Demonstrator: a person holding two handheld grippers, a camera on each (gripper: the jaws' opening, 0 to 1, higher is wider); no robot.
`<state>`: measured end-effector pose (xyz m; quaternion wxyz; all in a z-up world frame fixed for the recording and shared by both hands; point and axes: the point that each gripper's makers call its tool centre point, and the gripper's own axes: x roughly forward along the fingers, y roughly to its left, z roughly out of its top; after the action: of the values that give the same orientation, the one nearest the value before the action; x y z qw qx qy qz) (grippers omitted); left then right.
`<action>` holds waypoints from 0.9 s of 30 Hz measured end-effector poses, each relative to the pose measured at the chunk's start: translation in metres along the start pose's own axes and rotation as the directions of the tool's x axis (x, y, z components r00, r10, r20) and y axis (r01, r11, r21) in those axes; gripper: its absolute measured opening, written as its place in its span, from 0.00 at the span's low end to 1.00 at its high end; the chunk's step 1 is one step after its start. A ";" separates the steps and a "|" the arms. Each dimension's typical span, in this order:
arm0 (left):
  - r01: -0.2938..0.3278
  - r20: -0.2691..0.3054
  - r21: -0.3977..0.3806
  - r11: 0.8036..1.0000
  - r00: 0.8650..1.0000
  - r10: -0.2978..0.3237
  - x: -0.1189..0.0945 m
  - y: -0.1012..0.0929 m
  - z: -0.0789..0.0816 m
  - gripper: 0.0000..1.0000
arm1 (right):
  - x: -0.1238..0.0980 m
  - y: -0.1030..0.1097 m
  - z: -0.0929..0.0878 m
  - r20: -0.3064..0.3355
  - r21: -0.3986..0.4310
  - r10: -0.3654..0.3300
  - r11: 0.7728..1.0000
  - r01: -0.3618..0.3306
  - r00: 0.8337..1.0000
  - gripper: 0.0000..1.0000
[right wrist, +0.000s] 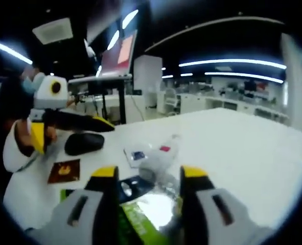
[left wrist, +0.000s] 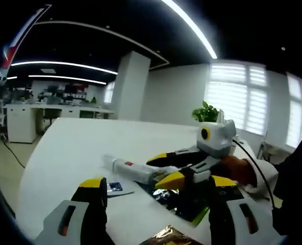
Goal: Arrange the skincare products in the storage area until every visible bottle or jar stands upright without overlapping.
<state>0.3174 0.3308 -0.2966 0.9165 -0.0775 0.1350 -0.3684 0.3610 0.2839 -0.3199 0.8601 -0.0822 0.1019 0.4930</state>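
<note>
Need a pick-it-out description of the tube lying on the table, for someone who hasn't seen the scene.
Start at the big white table. Near its close edge, just beyond the left gripper, the white tube lies on its side, one end between the yellow-tipped jaws of the right gripper. It is the long white item with a small red mark; its neighbours are flat: a small card and a shiny dark packet.

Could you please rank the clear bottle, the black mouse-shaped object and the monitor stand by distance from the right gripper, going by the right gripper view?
1. Clear bottle: lying on the white table, just ahead of the right gripper, between its jaws.
2. Black mouse-shaped object: farther back, off to the left.
3. Monitor stand: beyond the table, in the background.
</note>
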 end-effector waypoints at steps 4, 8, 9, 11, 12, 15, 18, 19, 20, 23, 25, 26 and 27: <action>0.001 -0.003 0.001 1.000 1.000 -0.001 0.001 0.000 0.000 0.83 | 0.007 -0.002 -0.001 -0.001 0.009 -0.013 1.000 0.013 1.000 0.45; 0.003 -0.002 0.003 1.000 1.000 -0.003 0.001 -0.001 0.000 0.83 | 0.013 -0.003 -0.002 -0.010 -0.020 -0.036 0.999 0.035 0.999 0.39; 0.004 -0.002 0.002 1.000 1.000 -0.004 0.001 -0.001 0.000 0.83 | 0.013 -0.002 -0.003 -0.010 -0.021 -0.042 0.999 0.042 0.999 0.39; 0.004 -0.005 0.003 1.000 1.000 -0.004 0.002 -0.002 0.000 0.83 | 0.015 -0.003 -0.004 -0.014 -0.015 -0.050 0.999 0.050 0.999 0.35; 0.005 -0.007 0.004 1.000 1.000 -0.005 0.002 -0.002 -0.001 0.83 | 0.016 -0.002 -0.005 -0.018 -0.016 -0.046 0.999 0.046 0.999 0.31; 0.005 -0.010 0.003 1.000 1.000 -0.005 0.002 -0.002 -0.002 0.83 | 0.019 -0.006 -0.006 -0.022 -0.034 -0.073 0.997 0.072 0.997 0.29; 0.007 -0.012 0.002 1.000 1.000 -0.007 0.003 -0.002 -0.002 0.83 | 0.021 -0.007 -0.009 -0.034 -0.036 -0.074 0.997 0.072 0.997 0.27; 0.006 -0.014 0.002 1.000 1.000 -0.006 0.003 -0.002 -0.003 0.83 | 0.022 -0.007 -0.008 -0.031 -0.042 -0.078 0.996 0.077 0.996 0.26; 0.004 -0.014 0.002 1.000 1.000 -0.004 0.003 -0.001 -0.003 0.83 | 0.022 -0.008 -0.008 -0.030 -0.042 -0.080 0.996 0.079 0.996 0.26; 0.003 -0.013 0.001 1.000 1.000 -0.003 0.003 -0.002 -0.003 0.83 | 0.022 -0.012 -0.009 -0.033 -0.040 -0.090 0.995 0.089 0.995 0.24; 0.005 -0.016 0.001 1.000 1.000 -0.005 0.004 -0.003 -0.003 0.83 | 0.023 -0.013 -0.010 -0.030 -0.036 -0.092 0.995 0.091 0.995 0.23; 0.007 -0.019 0.001 1.000 1.000 -0.007 0.004 -0.003 -0.004 0.83 | 0.023 -0.013 -0.010 -0.030 -0.036 -0.092 0.995 0.091 0.995 0.23; 0.008 -0.021 0.001 1.000 1.000 -0.008 0.004 -0.003 -0.004 0.83 | 0.023 -0.013 -0.010 -0.030 -0.035 -0.092 0.995 0.091 0.995 0.23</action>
<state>0.3169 0.3258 -0.3004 0.9136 -0.0737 0.1441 -0.3730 0.3828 0.2939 -0.3351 0.8786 -0.1087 0.1032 0.4534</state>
